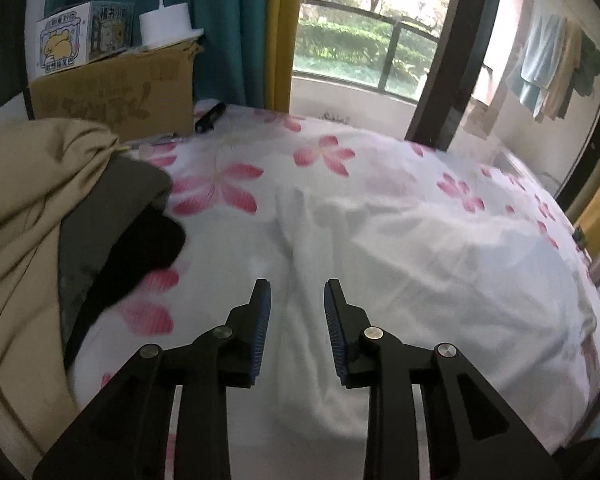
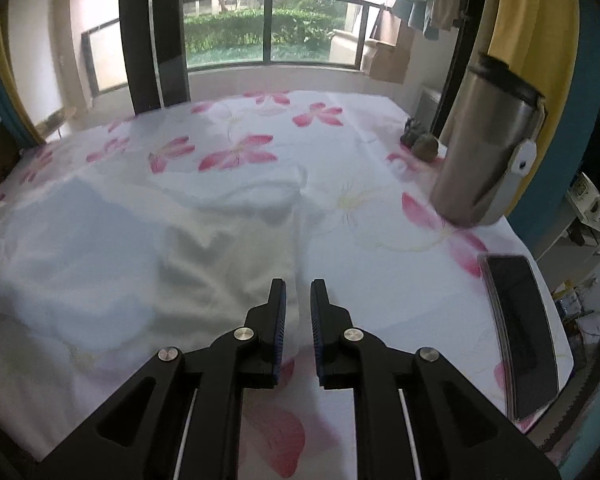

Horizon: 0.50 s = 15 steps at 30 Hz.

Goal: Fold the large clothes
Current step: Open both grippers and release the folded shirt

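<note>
From the left wrist, the left claw (image 1: pixel 296 286) is hovering over the bed with its jaws standing apart and nothing between them. Beneath and beyond it a large, pale white cloth garment (image 1: pixel 440 256) is lying rumpled on the white bedsheet printed with pink flowers (image 1: pixel 236 184). A heap of other clothes, a beige fabric piece (image 1: pixel 28 208) over grey and black ones, is sitting at the left edge, well apart from the pale garment. A brown cardboard box (image 1: pixel 116 96) is standing behind that heap.

From the right wrist, the right claw (image 2: pixel 298 286) is pointing down at the bed with a narrow gap between its jaws, gripping nothing; the garment's near edge seems to be lying just under its tips. A steel cylindrical flask with a black lid (image 2: pixel 484 148) and a flat black phone-like slab (image 2: pixel 520 332) are resting to the right.

As I judge it, both claws are between grasps. A clean fold calls for picking two matching edges, pinching only one layer, and lifting evenly so the wrinkles are smoothing out, while keeping clear of the flask.
</note>
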{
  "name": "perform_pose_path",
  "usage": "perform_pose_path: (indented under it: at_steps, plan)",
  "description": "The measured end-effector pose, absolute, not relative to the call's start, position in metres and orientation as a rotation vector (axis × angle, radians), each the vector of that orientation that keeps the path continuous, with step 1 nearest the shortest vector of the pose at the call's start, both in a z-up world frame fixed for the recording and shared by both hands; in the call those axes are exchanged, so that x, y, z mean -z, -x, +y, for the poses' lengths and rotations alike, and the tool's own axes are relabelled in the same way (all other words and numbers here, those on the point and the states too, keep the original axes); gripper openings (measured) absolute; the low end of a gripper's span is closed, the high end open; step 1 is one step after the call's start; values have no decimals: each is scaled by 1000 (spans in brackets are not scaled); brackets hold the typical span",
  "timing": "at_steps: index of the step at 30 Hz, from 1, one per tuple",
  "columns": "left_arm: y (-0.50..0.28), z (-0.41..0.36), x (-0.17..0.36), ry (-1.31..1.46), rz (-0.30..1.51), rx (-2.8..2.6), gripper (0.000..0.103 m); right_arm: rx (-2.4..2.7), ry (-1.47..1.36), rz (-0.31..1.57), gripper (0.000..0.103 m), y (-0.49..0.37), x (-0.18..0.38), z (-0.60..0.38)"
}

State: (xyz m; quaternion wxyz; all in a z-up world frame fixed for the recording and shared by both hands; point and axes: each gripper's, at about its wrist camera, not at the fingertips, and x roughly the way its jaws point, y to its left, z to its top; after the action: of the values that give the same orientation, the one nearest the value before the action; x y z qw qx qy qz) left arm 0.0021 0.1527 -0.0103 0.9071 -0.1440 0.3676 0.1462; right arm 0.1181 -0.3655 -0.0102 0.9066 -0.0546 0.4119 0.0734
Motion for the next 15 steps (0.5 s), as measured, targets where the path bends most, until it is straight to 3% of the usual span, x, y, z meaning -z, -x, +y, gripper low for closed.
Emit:
perform_pose_path:
  at_steps: [15]
  plan:
    - [-76, 134, 19, 278, 791, -240, 29, -301, 143, 992, 12, -208, 46, -301]
